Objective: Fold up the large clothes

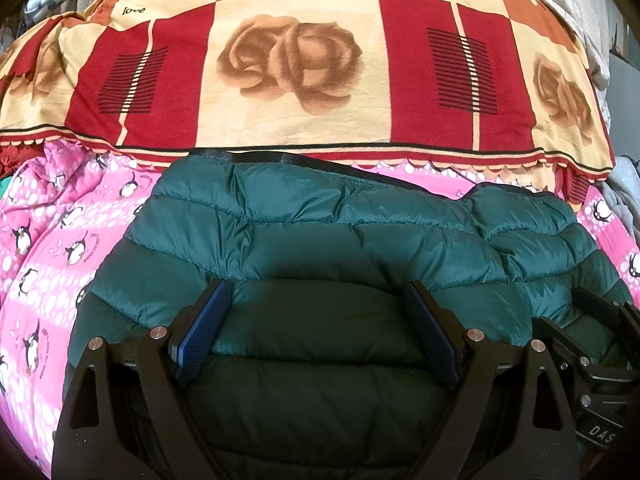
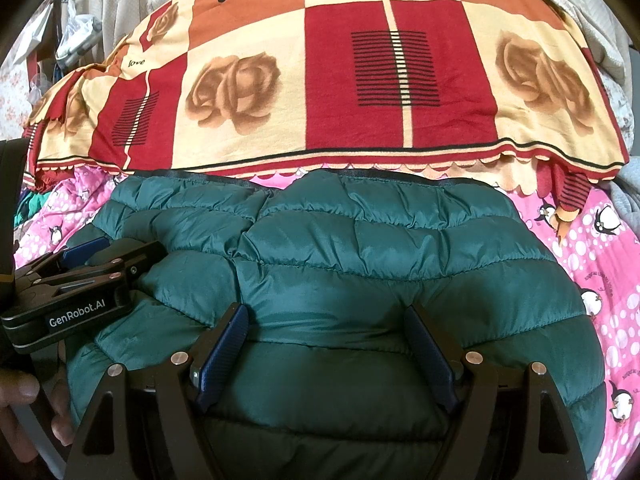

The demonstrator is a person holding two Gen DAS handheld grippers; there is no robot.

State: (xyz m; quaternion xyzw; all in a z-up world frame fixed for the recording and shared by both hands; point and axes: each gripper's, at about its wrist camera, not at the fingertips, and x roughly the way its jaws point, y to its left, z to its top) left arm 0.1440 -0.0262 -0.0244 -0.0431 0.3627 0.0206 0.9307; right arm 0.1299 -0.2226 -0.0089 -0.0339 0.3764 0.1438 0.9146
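A red, cream and orange rose-print blanket [image 1: 304, 60] fills the far half of both views toward 12 o'clock, its scalloped hem overlapping a pink penguin-print sheet [image 1: 44, 240], and on that sheet the dark green quilted puffer jacket [image 1: 320, 232] lies folded, its far edge just beside the hem. The left gripper [image 1: 318, 304] and right gripper [image 2: 326, 328] both stand with jaws spread wide, blue pads resting on the jacket's near puffed band and clasping nothing. Only the right wrist view shows hanging white bags [image 2: 76, 36] at 10 o'clock and the left gripper's side with its "GenRobot.AI" label at 9 o'clock, while the left wrist view catches the right gripper's black body at 4 o'clock.
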